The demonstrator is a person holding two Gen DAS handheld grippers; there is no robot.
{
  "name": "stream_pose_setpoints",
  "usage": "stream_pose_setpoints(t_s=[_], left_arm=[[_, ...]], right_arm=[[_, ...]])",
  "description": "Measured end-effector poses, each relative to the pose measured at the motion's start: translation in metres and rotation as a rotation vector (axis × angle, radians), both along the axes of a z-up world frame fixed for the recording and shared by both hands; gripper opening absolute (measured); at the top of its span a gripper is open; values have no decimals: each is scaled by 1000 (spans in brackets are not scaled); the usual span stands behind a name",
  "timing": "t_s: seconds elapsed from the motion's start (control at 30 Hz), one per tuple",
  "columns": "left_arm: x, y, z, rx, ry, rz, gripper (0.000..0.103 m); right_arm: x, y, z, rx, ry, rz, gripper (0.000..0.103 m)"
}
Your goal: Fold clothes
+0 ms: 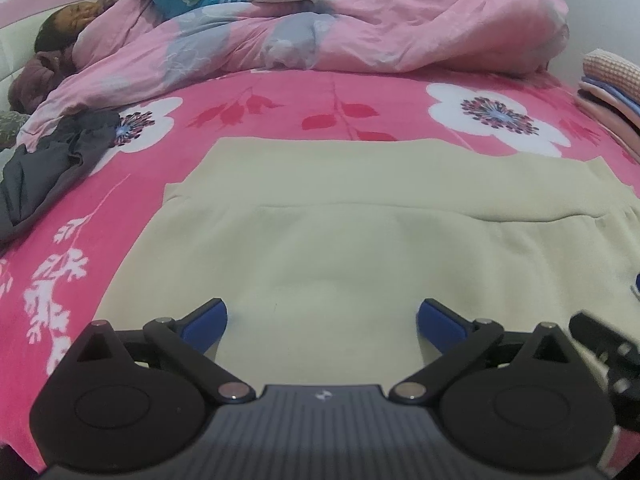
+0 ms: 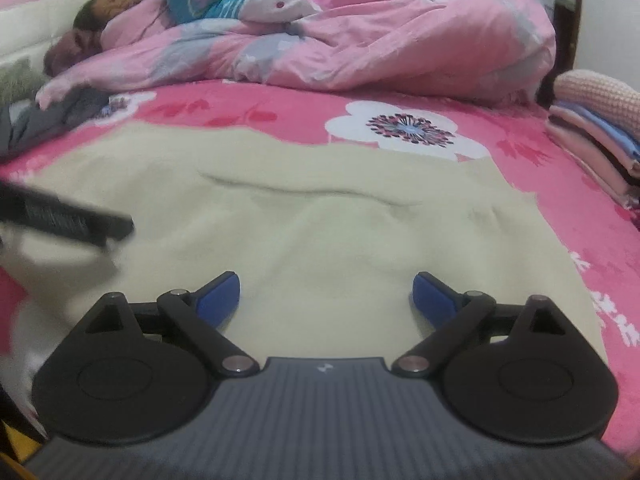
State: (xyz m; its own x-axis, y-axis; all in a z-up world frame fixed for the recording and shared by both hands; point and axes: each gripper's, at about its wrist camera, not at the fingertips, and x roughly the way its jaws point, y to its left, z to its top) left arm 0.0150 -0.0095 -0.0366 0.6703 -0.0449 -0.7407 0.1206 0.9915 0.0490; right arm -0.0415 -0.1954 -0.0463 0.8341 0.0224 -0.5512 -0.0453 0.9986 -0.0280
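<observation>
- Cream garment lies flat on the bed, ready for another fold.
- Left tongs and right tongs gape wide, holding nothing.

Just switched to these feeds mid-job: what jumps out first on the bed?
A cream garment lies spread flat across the near middle of the hot-pink floral bedsheet, with both the left claw and the right claw open above it, gripping nothing. Behind it a rumpled pink quilt is heaped; a stack of folded clothes sits at the right edge, a dark garment at the left.
</observation>
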Motion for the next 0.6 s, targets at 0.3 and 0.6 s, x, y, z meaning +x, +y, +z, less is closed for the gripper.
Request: stream_pose_setpoints(t_s=[0.3, 0.6], left_arm=[[2, 0, 2, -4, 21, 17, 103], [4, -1, 2, -4, 32, 22, 103]], right_arm=[[2, 6, -18, 34, 29, 19, 102], [8, 7, -12, 50, 89, -1, 102]])
